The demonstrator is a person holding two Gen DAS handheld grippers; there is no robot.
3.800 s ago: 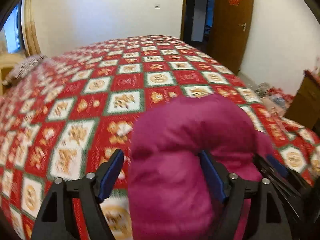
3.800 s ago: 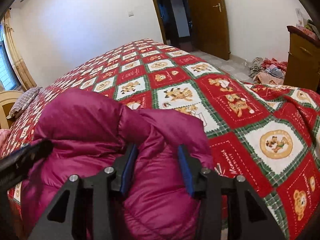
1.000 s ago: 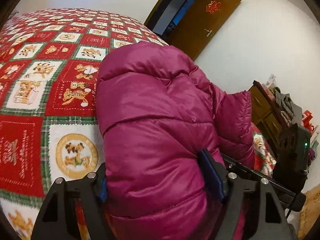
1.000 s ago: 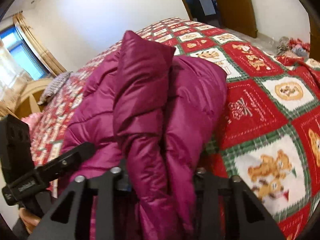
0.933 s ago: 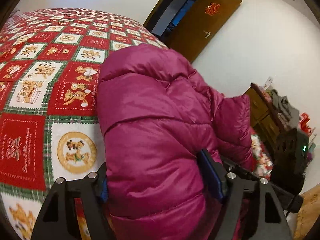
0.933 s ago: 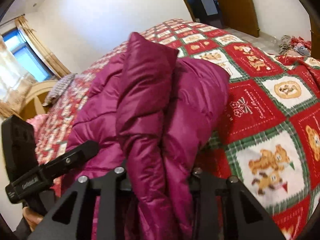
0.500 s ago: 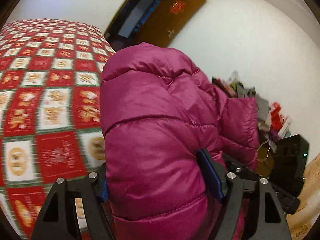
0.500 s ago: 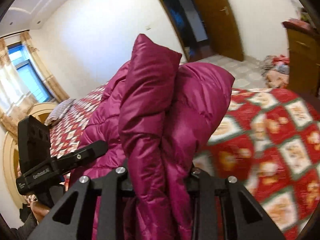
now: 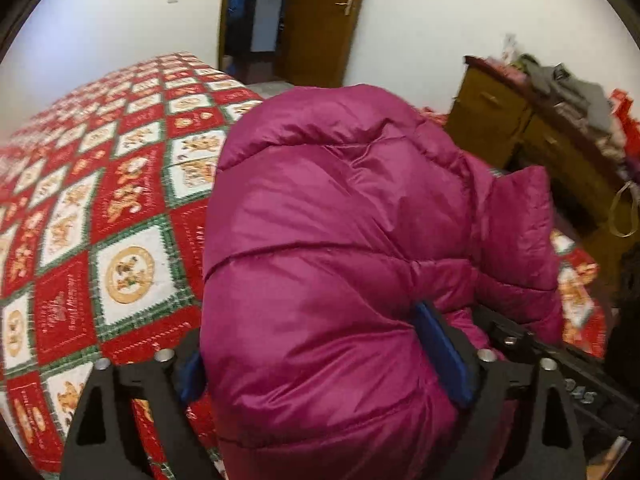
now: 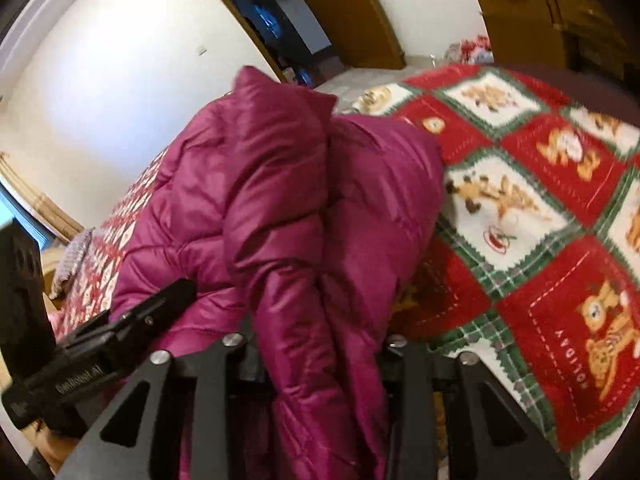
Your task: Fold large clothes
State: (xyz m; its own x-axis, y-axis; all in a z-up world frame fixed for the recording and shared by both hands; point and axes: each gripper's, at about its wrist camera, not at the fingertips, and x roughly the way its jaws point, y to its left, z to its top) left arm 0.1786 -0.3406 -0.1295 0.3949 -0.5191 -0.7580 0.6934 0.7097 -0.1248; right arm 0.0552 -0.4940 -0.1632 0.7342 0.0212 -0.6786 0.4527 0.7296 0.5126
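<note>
A puffy magenta down jacket is bunched into a thick bundle above the red Christmas bedspread. My left gripper has the bundle filling the gap between its blue pads; its jaws are opening and the pads still touch the fabric. In the right wrist view a folded ridge of the jacket runs down between the fingers of my right gripper. Its pads are hidden by the cloth and its jaws are opening too. Each gripper's black body shows in the other's view.
A wooden dresser piled with clothes stands right of the bed, also in the right wrist view. A brown door and dark doorway lie beyond. A pillow sits at the bed's far left.
Both grippers have swung sideways with the jacket toward the dresser side of the bed, and both wrists have rolled. The left jaws stand wider apart than before.
</note>
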